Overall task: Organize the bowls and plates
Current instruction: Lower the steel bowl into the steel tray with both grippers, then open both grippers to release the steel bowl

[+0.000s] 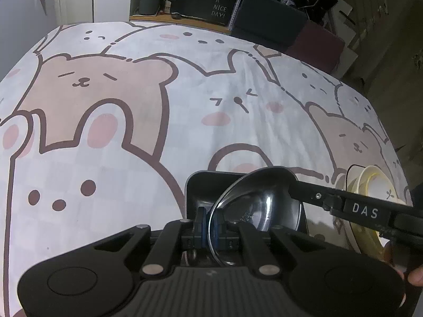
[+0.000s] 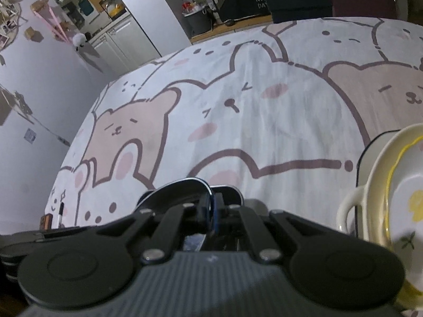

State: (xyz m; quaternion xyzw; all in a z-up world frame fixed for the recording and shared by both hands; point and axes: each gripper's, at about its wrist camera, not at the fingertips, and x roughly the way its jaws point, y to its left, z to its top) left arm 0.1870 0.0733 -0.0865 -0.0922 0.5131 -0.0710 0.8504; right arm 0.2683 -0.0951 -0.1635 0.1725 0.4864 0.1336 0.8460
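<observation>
- Left gripper point(image 1: 208, 227): jaws drawn narrow, clamped on the thin rim of a dark glass bowl; blue pads sit on either side of the rim.
- Dark glass bowl point(image 1: 253, 200): smoky and see-through, tilted, held low over the table, in front of a dark rectangular tray. Both grippers grip its rim, one on each side.
- Right gripper point(image 2: 210, 211): jaws likewise drawn narrow on the bowl's rim, the rim edge showing as a bright line between the blue pads. From the left wrist view its black arm, lettered "DAS", reaches in from the right to the bowl's far edge.
- Dark rectangular tray point(image 1: 201, 185): rounded corners, lying on the table just behind the bowl; whether the bowl touches it I cannot tell.
- Cream dishes point(image 2: 391, 185): a stack at the right edge of the table; a cream plate with a yellow ring and a small leaf sprig lies on top, over a white dish with a loop handle and a dark-rimmed piece beneath.
- Tablecloth point(image 1: 132, 137): white cloth printed with large bears and rabbits in beige and pink, covering the whole table.
- Black sign point(image 1: 220, 6): reads "HAVE A NICE DAY!", standing beyond the table's far edge among clutter.
- Grey bin point(image 1: 149, 1): beside the sign, to its left.
- A person's fingers point(image 1: 415, 277): seen at the lower right, at the right gripper's handle.
</observation>
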